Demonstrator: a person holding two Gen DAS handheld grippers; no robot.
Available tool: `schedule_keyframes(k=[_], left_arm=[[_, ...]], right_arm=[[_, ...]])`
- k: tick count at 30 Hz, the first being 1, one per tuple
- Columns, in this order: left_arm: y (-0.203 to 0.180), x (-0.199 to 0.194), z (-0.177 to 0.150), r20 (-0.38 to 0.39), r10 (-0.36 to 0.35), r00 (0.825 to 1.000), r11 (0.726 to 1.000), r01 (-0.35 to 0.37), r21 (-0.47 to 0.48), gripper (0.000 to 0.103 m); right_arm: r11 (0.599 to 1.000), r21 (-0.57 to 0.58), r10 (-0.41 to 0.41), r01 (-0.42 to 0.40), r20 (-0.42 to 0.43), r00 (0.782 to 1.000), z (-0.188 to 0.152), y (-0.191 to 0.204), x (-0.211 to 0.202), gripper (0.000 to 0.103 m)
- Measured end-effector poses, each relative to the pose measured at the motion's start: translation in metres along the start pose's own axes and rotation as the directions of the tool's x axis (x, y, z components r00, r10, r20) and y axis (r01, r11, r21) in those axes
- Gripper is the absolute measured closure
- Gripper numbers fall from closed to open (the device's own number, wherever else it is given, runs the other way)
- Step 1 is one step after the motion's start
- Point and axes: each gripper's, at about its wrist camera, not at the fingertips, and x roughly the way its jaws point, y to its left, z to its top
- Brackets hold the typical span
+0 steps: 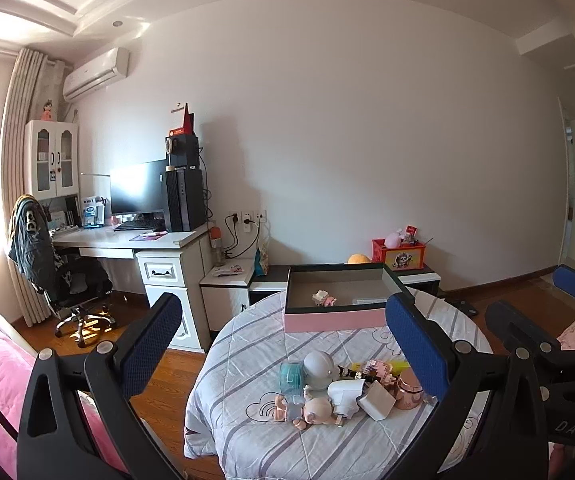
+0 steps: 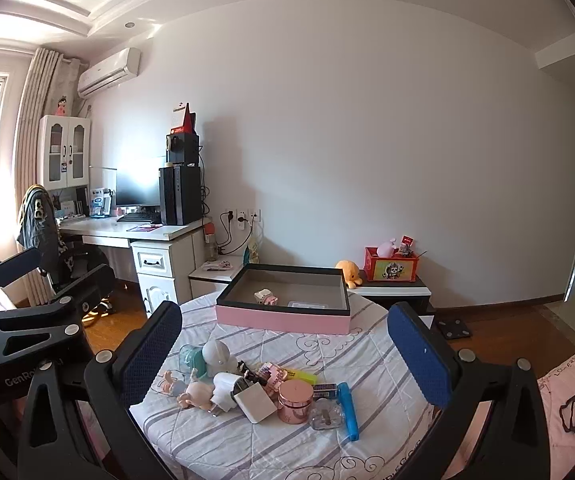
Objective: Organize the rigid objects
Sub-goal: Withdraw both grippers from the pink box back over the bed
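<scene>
Round table, wearing a striped quilted cover, is carrying two groups of items.

Far side: a pink box with a dark rim is lying open, holding a small pink-and-white toy and a flat pale card on its grey floor.

Near side, a loose heap is sitting on the cloth:
- baby doll, lying on its side at the left end
- teal clear case, just behind the doll
- white dome-shaped gadget, beside the case
- white plug adapter, touching a white square box
- rose-gold lidded jar, standing upright just right of the square box
- clear glass bottle, leaning against the jar
- blue bar-shaped item, lying lengthwise at the right end
- yellow item and a pink brick toy, behind the jar; details too small to tell.

Left gripper is hovering above the heap with its blue-padded fingers spread wide, holding nothing. Right gripper is doing likewise, pads well apart and empty.

Background: desk with monitor is standing against the left wall.
</scene>
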Motion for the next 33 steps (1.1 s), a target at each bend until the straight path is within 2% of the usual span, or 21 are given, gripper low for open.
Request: schedule_keyframes(k=[8, 33], left_arm=[[0.002, -0.003, -0.001, 0.005, 0.017, 1.000, 1.000, -0.017, -0.014, 0.000], [0.002, 0.009, -0.011, -0.041, 0.005, 0.999, 1.000, -0.006, -0.020, 0.000]], right_arm=[[1.000, -0.006, 0.010, -0.010, 0.004, 1.000, 0.000, 0.005, -0.002, 0.000], [1.000, 0.007, 0.015, -0.015, -0.042, 0.999, -0.007, -0.001, 0.009, 0.000]])
